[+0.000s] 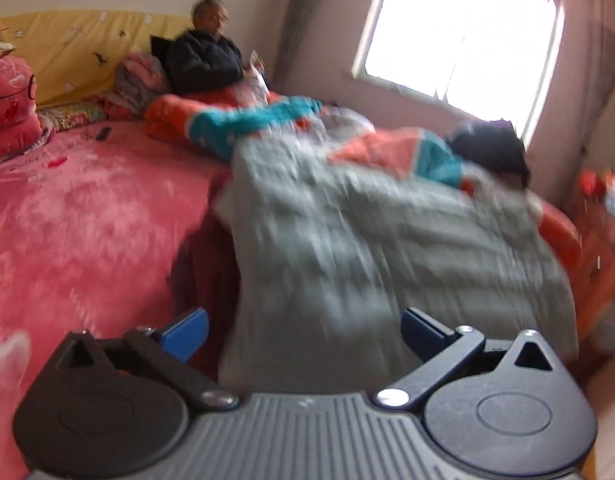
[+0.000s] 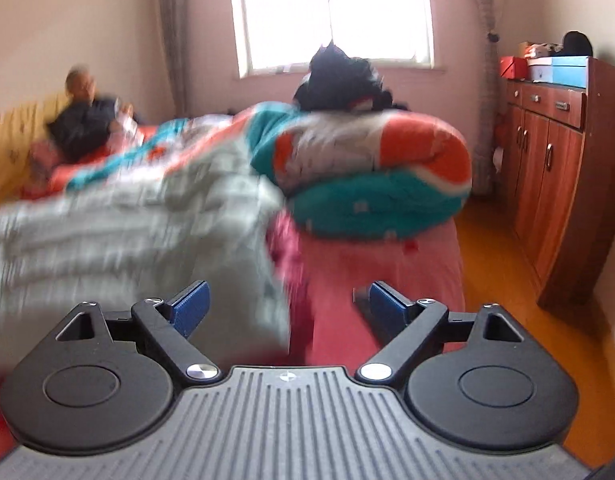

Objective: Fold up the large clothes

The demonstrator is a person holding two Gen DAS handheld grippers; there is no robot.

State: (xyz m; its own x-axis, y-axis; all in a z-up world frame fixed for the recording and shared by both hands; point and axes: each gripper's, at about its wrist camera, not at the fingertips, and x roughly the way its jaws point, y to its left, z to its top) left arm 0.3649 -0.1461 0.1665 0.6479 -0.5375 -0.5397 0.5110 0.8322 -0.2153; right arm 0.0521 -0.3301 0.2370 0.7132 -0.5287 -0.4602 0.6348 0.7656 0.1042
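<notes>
Grey quilted garment (image 1: 367,240) lies spread across the pink bed (image 1: 87,208), blurred in both views, one long edge running toward me and a darker red cloth (image 1: 203,264) showing under its side. In the right wrist view the same grey piece (image 2: 127,232) fills the left half of the bed, just beside a rolled orange and teal quilt (image 2: 379,176) with a dark bundle (image 2: 339,80) on top. My left gripper (image 1: 303,330) stands with its blue pads wide apart and nothing pinched between them, the grey cloth only lying beyond the gap. My right gripper (image 2: 287,308) is likewise spread wide and empty, pointing at the garment's edge and the bare pink cover. I judge the piece laid down with perhaps one fold made, though the blur hides any crease. Left to do, as I see it: take hold of an edge again, fold it smaller and square it up. A person (image 1: 205,56) sits far off at the yellow headboard (image 1: 67,48), well apart from my work
</notes>
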